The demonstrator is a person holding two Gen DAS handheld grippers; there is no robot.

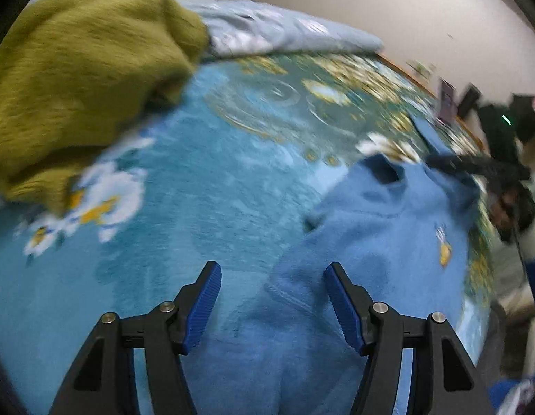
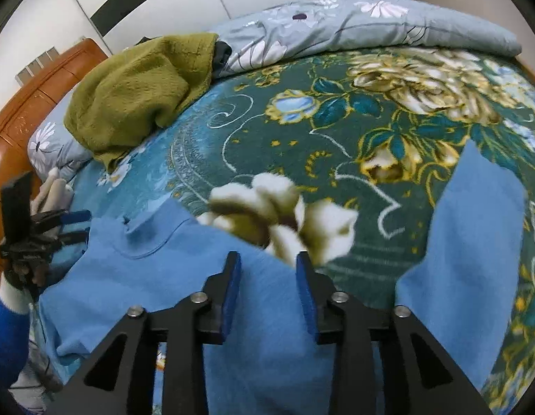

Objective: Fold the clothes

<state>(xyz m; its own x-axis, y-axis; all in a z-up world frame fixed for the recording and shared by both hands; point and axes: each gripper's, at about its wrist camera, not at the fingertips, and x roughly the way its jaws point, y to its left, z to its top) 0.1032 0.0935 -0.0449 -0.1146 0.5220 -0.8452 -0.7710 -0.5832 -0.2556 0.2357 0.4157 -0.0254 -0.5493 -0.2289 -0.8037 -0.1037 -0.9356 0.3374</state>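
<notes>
Both grippers (image 1: 271, 306) (image 2: 269, 290) angled down, jaws apart

Garments counted: two. One blue sweater (image 2: 136, 276), lower half of the right wrist view, and one olive-green fleece item (image 2: 136, 100), upper left. Bedding: one floral blanket (image 2: 336, 131) across the bed, one grey-blue flowered duvet (image 2: 371, 24) along the top, one pillow (image 2: 49, 148) at left. One wooden headboard (image 2: 35, 93), far left. Grippers: two, the left gripper (image 1: 271, 269) and right gripper (image 2: 269, 259). Two fingers each.
</notes>
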